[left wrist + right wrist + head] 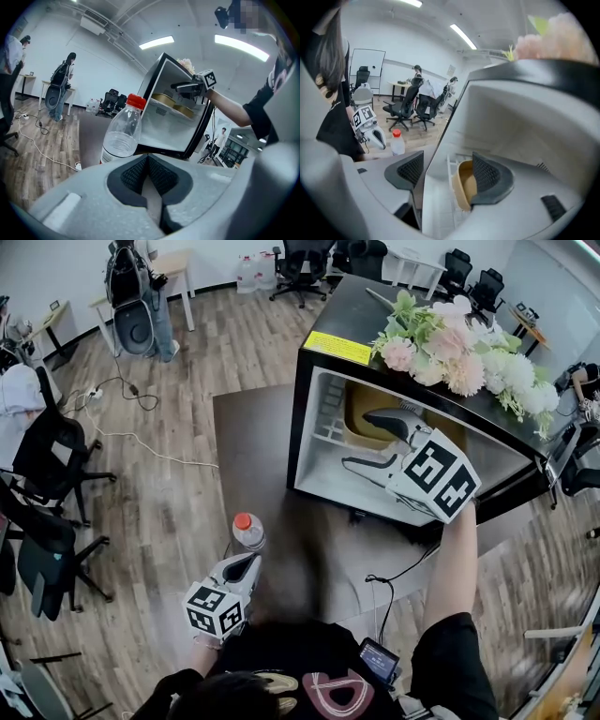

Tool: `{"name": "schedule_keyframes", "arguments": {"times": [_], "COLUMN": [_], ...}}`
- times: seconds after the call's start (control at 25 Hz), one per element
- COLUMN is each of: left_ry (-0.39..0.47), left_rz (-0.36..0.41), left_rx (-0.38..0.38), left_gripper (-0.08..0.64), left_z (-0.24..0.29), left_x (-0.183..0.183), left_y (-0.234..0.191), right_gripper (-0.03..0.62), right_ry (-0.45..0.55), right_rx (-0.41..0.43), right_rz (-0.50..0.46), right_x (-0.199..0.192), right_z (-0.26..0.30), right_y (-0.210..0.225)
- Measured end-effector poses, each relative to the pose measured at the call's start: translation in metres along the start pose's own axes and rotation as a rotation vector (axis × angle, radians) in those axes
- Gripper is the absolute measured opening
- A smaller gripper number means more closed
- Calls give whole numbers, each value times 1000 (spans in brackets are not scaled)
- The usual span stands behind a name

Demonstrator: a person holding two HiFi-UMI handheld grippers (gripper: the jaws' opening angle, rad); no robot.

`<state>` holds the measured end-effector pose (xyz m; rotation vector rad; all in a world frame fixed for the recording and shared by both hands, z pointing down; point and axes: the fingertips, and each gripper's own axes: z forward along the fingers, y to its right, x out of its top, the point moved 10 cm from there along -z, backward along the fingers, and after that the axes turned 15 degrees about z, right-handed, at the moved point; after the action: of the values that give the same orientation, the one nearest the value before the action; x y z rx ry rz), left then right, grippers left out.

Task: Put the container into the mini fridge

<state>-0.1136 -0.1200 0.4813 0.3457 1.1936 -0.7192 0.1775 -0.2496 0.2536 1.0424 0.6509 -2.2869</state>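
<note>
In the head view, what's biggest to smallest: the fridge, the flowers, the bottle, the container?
1. fridge
2. flowers
3. container, partly hidden
4. bottle
The last two are unsure: the bottle is seen from above.

An office: swivel chairs [298, 266] and desks [174, 262] around.

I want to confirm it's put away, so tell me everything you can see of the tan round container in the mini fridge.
The tan round container looks like a shallow, open-topped tub of matte paper or plastic. It rests on the white wire shelf inside the open black mini fridge, toward the back. The right claw reaches in before it, jaws apart, pads off it. The left gripper view shows a second tan round shape beside it, perhaps another tub.
</note>
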Motion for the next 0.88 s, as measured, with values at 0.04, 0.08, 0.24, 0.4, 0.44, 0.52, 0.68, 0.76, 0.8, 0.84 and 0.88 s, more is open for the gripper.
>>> {"name": "schedule_keyframes", "arguments": {"times": [0.04,0.08,0.24,0.4,0.44,0.52,0.68,0.76,0.8,0.84,0.88], "left_ry": [12,25,66,81,84,93,116,120,122,126,132], "left_rz": [-3,-4,18,33,34,42,63,72,83,97,112], "left_rx": [-4,-8,-21,-32,-33,-42,-91,-121,-127,-125,-120], "left_gripper": [8,8,8,8,8,8,8,8,8,8,8], "left_z": [0,0,-1,-2,-3,-4,-3,-2,-2,-3,-4], "left_x": [2,4,15,19,19,21,29,32,33,34,35], "left_y": [1,2,6,8,8,10,15,18,19,21,22], "right_gripper": [336,340,376,383,383,383,385,384,385,385,385], "right_ry": [31,54,142,215,227,237,263,294,307,313,311], "right_rx": [-7,-15,36,63,57,46,42,57,57,49,35], "right_rz": [4,11,75,126,136,147,189,213,224,232,237], "right_x": [2,3,-5,-18,-21,-27,-42,-48,-50,-53,-56], "right_z": [-4,-8,-21,-35,-39,-48,-64,-73,-76,-78,-79], "right_y": [-4,-7,-31,-55,-60,-70,-93,-107,-114,-120,-126]}}
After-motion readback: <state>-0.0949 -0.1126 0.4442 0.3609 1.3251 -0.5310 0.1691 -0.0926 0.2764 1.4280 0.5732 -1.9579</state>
